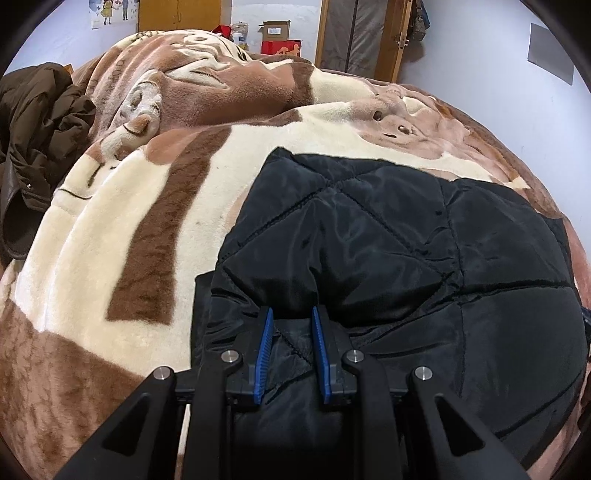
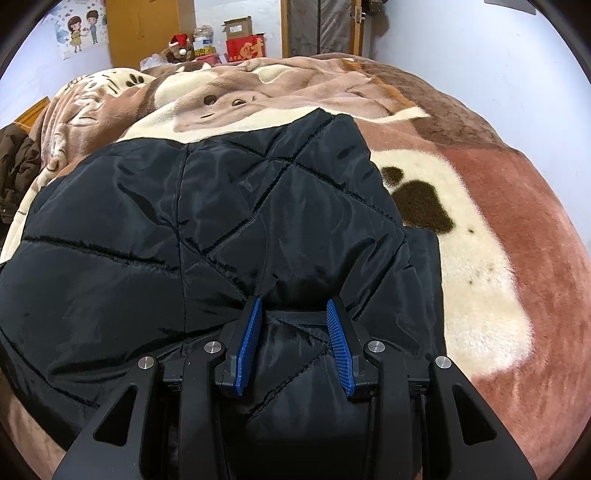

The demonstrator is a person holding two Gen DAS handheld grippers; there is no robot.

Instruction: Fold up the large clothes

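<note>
A black quilted jacket (image 1: 388,240) lies folded on the bed, its far edge straight across the blanket. My left gripper (image 1: 292,314) is shut on a thick fold at the jacket's near left edge, the fabric bunched between the blue pads (image 1: 266,350). In the right wrist view the same jacket (image 2: 184,221) fills the left and middle. My right gripper (image 2: 293,304) is shut on the padded fold at the near right edge, with its pads (image 2: 341,343) set wider apart around the bulk.
A brown and cream plush blanket (image 1: 110,240) covers the bed (image 2: 480,258). A dark brown coat (image 1: 33,129) is heaped at the far left (image 2: 14,166). Cardboard and red boxes (image 2: 243,40), a wooden wardrobe (image 1: 177,14) and a door stand beyond the bed.
</note>
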